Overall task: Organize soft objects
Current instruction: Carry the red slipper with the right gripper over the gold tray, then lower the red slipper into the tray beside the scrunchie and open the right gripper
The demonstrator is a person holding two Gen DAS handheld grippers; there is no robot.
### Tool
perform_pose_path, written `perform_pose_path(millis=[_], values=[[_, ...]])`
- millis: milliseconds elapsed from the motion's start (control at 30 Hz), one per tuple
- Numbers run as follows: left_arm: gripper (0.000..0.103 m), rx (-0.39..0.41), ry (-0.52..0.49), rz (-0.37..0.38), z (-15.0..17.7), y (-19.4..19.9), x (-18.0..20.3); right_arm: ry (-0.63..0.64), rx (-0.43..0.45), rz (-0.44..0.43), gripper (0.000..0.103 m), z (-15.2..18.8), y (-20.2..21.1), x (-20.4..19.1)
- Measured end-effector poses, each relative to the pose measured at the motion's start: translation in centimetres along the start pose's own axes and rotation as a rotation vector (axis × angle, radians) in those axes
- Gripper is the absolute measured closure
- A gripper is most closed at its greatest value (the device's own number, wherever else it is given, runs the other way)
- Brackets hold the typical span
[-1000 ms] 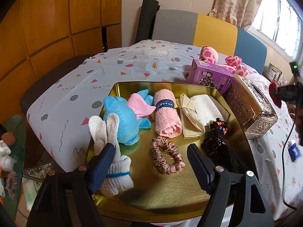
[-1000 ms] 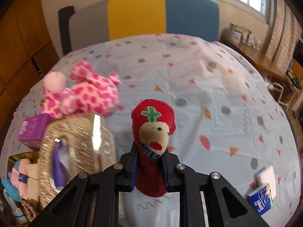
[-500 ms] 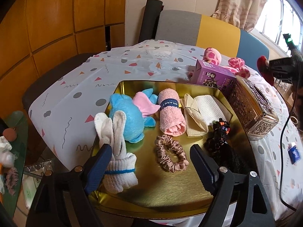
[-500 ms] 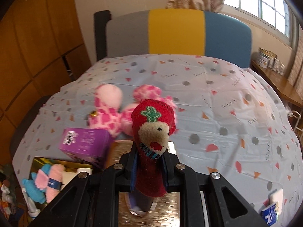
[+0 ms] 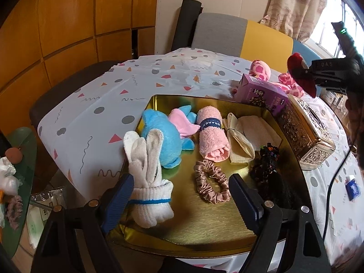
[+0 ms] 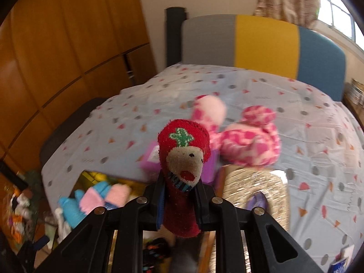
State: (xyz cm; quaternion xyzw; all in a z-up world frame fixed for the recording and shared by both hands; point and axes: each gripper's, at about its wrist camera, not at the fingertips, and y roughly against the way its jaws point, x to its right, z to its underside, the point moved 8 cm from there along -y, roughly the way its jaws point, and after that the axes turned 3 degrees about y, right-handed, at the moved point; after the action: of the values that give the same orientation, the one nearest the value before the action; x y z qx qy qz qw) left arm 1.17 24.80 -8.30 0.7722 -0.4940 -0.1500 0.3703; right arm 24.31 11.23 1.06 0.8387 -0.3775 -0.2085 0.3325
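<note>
1. One pink terry towel roll (image 5: pixel 212 138) lay ahead of the left gripper (image 5: pixel 179 195), wrapped in a navy band that read "GRARCY" or close to it; the letters on the purple carton (image 5: pixel 261 95) were too small to read.
2. The right gripper (image 6: pixel 179 201) was clamped on one red knitted sock (image 6: pixel 183 163), fuzzy, with a green leaf patch, a beige face and a red mouth, standing up from between its jaws.
3. The left gripper's jaws had just been opening and stood wide apart with nothing pressed between them; the left pad lay just beside one rolled white ribbed sock (image 5: pixel 147 177) with a blue stripe.
4. Between and ahead of those jaws, on the brushed gold tray (image 5: pixel 204 223), lay one satin rose-brown scrunchie (image 5: pixel 210 184).
5. Farther ahead sat one blue-and-pink plush (image 5: pixel 166 134), and one cream cloth bundle (image 5: pixel 241 138) to the right of the towel roll.
6. Beyond the right jaw lay a dark hair-tie cluster (image 5: pixel 266 161) and one embossed gold box (image 5: pixel 307 132).
7. One pink spotted plush (image 6: pixel 245 141) lay ahead of the right gripper, on the patterned tablecloth (image 5: pixel 145 84).
</note>
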Motion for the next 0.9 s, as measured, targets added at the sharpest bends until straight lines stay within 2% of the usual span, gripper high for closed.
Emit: perform_pose_path(millis=[233, 533, 667, 900], values=[[0.016, 0.008, 0.017, -0.007, 0.0, 0.4, -0.6, 0.063, -0.076, -0.118, 0.084, 4.3, -0.5, -5.3], [0.014, 0.018, 0.041, -0.031, 0.1, 0.7, -1.7, 0.073, -0.235, -0.217, 0.084, 13.2, -2.4, -10.5], [0.007, 0.025, 0.045, -0.042, 0.1, 0.8, -1.8, 0.09, -0.272, -0.202, 0.083, 15.4, -3.4, -11.3], [0.006, 0.047, 0.036, -0.07, 0.0, 1.3, -1.9, 0.098, -0.292, -0.121, 0.078, 16.6, -5.1, -10.5]])
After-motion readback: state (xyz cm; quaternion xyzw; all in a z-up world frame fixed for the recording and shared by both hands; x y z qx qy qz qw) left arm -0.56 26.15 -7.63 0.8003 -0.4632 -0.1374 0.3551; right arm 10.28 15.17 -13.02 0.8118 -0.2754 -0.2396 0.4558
